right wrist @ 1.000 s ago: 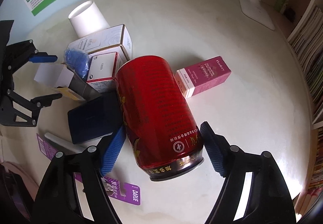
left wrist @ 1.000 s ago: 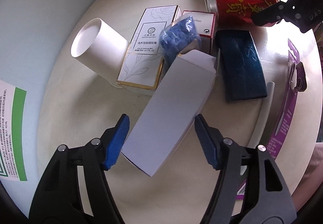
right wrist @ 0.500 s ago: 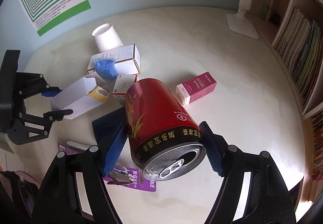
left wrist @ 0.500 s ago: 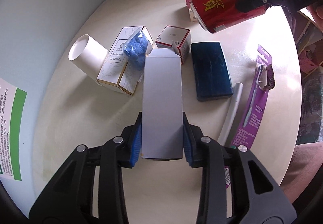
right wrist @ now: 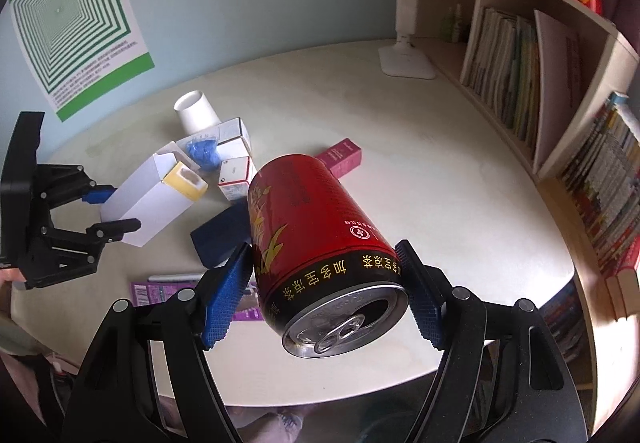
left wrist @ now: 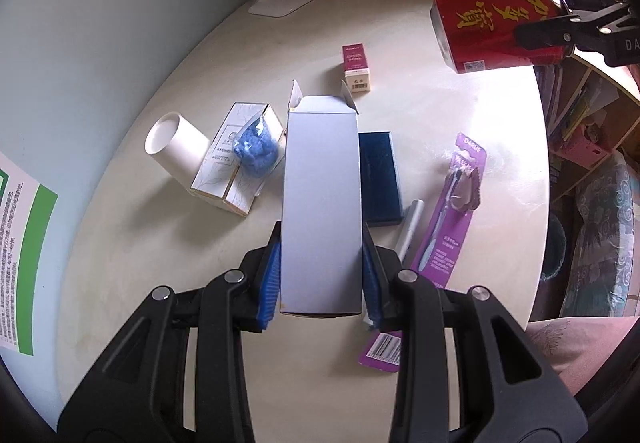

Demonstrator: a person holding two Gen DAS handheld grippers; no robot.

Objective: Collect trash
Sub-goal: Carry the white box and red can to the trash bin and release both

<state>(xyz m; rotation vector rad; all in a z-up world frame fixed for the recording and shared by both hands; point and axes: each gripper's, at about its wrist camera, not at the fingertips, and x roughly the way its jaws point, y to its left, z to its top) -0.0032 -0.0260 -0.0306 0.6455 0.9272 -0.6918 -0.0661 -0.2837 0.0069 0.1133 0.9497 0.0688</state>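
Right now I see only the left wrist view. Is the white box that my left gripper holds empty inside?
Observer: No. The right wrist view shows the open end of the white box: a yellow insert sits in it. The left gripper has just been closing its jaws, and they now clamp the box.
Operator: And the red can, is it already opened?
Observer: Yes. The red can in the right gripper turns its top to that camera, and the mouth is open.
Operator: Does my box hide something behind it?
Observer: Yes, a small red-and-white box, lying near the dark blue box.
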